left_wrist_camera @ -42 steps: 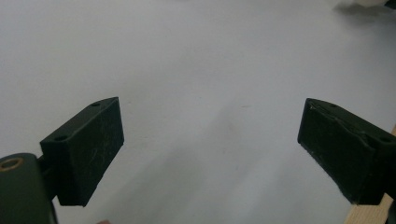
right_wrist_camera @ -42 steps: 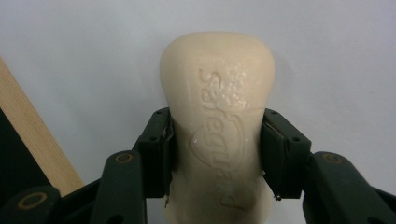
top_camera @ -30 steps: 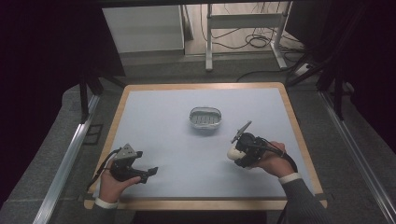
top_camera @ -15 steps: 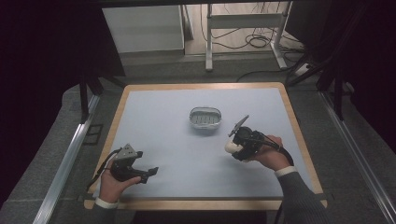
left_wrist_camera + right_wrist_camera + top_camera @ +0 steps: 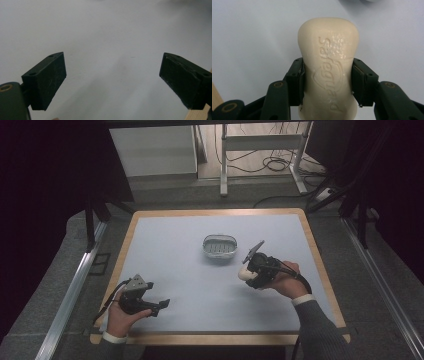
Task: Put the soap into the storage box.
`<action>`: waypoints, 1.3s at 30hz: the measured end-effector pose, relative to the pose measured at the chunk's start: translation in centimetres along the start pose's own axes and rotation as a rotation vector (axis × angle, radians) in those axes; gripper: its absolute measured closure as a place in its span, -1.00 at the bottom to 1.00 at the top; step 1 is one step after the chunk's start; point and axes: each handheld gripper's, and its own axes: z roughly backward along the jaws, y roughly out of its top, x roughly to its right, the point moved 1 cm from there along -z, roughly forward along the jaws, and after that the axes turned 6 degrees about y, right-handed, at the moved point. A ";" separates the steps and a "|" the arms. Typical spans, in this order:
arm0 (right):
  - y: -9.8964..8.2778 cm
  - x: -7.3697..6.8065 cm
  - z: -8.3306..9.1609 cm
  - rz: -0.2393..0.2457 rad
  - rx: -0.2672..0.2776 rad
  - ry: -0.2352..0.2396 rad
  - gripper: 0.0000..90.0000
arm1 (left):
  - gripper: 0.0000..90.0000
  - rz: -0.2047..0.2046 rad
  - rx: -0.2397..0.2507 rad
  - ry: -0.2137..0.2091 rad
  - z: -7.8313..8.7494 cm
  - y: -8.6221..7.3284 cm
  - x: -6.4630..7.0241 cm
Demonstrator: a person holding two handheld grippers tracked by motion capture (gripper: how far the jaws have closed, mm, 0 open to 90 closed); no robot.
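now, at centre right of the high view, your right gripper point(image 5: 246, 270) is clamped on a cream bar of soap point(image 5: 244, 273); in the right gripper view the two pads pinch the bar point(image 5: 327, 67) across its narrow waist, embossed lettering facing the camera, with about half of the bar projecting beyond the jaws. the target is judged to be the small grey soap dish point(image 5: 219, 246), which sits just above and to the left of the gripper in the high view, near but not touching it, on the pale blue table point(image 5: 170, 245).

to do this step well, carry the bar over the dish's ribbed floor before lowering, keep the long side of the bar in line with the long side of the dish, and bring it down until it rests in the dish before you let the jaws part; a drop from height would likely make the bar skid or tip the light dish. the waist grip looks firm, so no re-grip seems needed.

pose: your right hand point(image 5: 282, 279) enters from the lower right, forearm angled up and left, gripper pointing toward the dish. your left gripper point(image 5: 159, 304) lies low at lower left; its jaws stand wide apart with nothing between them, over bare table point(image 5: 105, 32).
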 end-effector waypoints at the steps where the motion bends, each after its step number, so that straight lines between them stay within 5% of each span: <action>1: 0.1 0.1 0.0 -0.001 0.004 0.003 0.10 | -0.83 -0.001 -0.001 0.000 0.0 0.0 0.0; 12: 1.4 1.4 0.0 -0.027 0.019 -0.011 0.10 | -0.83 0.000 -0.001 0.000 0.0 0.0 0.0; 18: 2.1 2.0 0.1 -0.032 0.073 0.039 0.10 | -0.83 -0.002 -0.004 -0.001 -0.1 0.0 0.0; 39: 5.8 2.4 -0.1 0.011 0.067 0.015 0.10 | -0.83 -0.002 -0.002 -0.002 0.0 0.0 0.0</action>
